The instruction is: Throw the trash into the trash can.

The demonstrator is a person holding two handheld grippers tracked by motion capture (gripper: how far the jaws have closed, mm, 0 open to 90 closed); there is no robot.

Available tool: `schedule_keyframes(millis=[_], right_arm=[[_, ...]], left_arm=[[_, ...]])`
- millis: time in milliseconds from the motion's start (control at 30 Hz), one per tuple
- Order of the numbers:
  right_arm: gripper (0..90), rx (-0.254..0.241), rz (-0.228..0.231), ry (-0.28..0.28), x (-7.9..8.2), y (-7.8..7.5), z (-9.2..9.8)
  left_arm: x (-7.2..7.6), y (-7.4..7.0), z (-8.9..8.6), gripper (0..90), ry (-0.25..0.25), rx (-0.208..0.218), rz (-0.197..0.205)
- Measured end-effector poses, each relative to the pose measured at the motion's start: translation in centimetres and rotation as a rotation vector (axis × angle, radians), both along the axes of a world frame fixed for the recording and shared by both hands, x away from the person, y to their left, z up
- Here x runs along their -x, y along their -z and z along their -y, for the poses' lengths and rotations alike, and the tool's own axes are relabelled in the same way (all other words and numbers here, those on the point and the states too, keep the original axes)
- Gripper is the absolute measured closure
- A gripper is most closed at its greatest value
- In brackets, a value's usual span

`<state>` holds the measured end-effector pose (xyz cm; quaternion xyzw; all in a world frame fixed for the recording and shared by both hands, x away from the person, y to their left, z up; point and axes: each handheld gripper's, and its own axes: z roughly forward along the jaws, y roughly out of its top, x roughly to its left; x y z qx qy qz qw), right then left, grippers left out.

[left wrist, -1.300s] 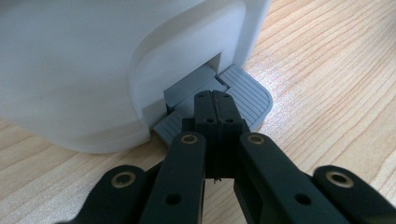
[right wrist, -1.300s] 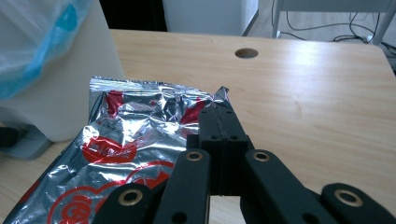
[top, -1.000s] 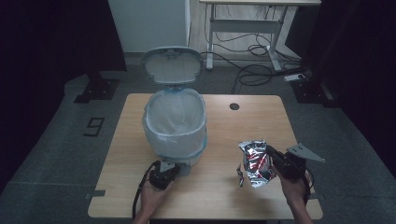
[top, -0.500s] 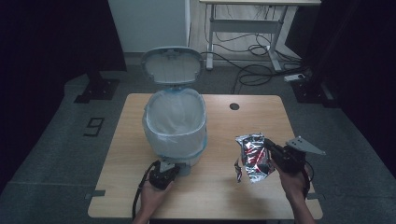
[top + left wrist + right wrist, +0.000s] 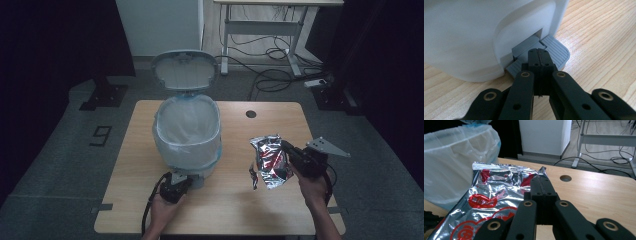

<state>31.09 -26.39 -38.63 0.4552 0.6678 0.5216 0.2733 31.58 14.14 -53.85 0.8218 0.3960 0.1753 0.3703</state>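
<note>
A white pedal bin (image 5: 187, 132) lined with a clear bag stands on the wooden table (image 5: 235, 210), its lid (image 5: 184, 70) tipped up and open. My left gripper (image 5: 181, 181) (image 5: 539, 51) is shut, its tips pressed down on the bin's grey pedal (image 5: 555, 50) at the bin's base. My right gripper (image 5: 286, 150) (image 5: 539, 180) is shut on the edge of a crumpled silver snack bag with red print (image 5: 268, 160) (image 5: 491, 195), held above the table to the right of the bin.
A round cable hole (image 5: 251, 114) (image 5: 565, 178) sits in the tabletop behind the snack bag. Beyond the table are a white desk frame (image 5: 260, 30), loose cables (image 5: 280, 75) on the floor and dark curtains on both sides.
My right gripper has lifted the silver bag a little higher off the table. The left gripper stays on the pedal and the lid stays up.
</note>
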Motion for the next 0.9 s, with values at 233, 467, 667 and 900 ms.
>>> schedule_keyframes(millis=[233, 467, 667, 900], right_arm=[[90.0, -0.005, 0.02, -0.009, -0.4, -1.7, -0.8], [90.0, -0.009, 0.038, -0.024, -0.8, -3.1, -1.6], [90.0, -0.011, 0.042, -0.028, -1.2, -3.8, -2.3], [90.0, -0.006, 0.04, -0.038, -1.9, -4.6, -3.1]], left_arm=[[0.0, 0.0, 0.0, 90.0, 0.0, 0.001, 0.0], [0.0, 0.0, 0.0, 90.0, 0.001, 0.001, 0.0], [0.0, 0.0, 0.0, 90.0, 0.0, 0.0, 0.001], [0.0, 0.0, 0.0, 90.0, 0.0, 0.002, 0.001]])
